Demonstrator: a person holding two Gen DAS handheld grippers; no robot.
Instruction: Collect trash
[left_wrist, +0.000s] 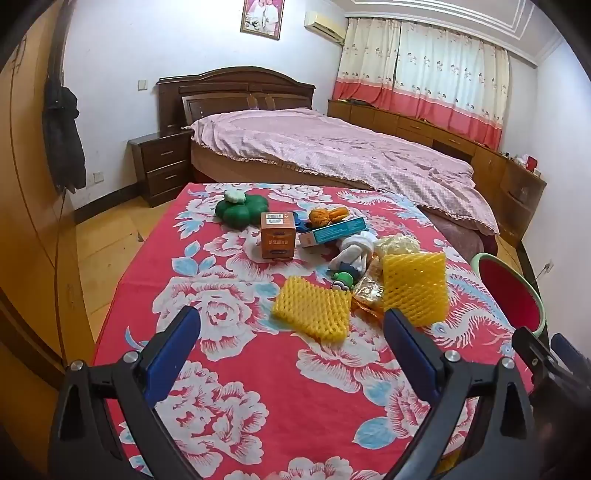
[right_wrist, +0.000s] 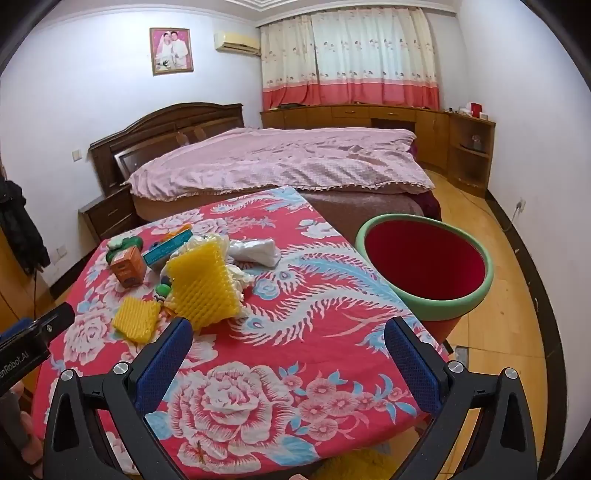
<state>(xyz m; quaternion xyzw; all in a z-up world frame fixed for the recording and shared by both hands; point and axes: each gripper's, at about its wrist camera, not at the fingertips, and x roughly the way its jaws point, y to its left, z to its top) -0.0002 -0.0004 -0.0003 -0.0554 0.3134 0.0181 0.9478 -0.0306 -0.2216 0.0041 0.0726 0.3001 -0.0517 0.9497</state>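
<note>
Now I begin: both grippers wide and empty above the bench, trash waiting ahead.

My left gripper (left_wrist: 291, 332) and my right gripper (right_wrist: 288, 339) both stand fully wide, nothing between the pads, and both point down at a slant toward the flowered bench (left_wrist: 258, 406). From the left gripper, the flat yellow foam net (left_wrist: 312, 312) lies just ahead at 12 o'clock, and the bigger foam net (left_wrist: 415, 286) stands tilted at 1 o'clock, with the white crumpled paper (right_wrist: 255, 251) behind it. The red bin (right_wrist: 424, 262) with green rim waits at 1 o'clock from the right gripper, at the bench edge. I think it is best to take the near net first, closing softly on its edge because foam gives way.
</note>
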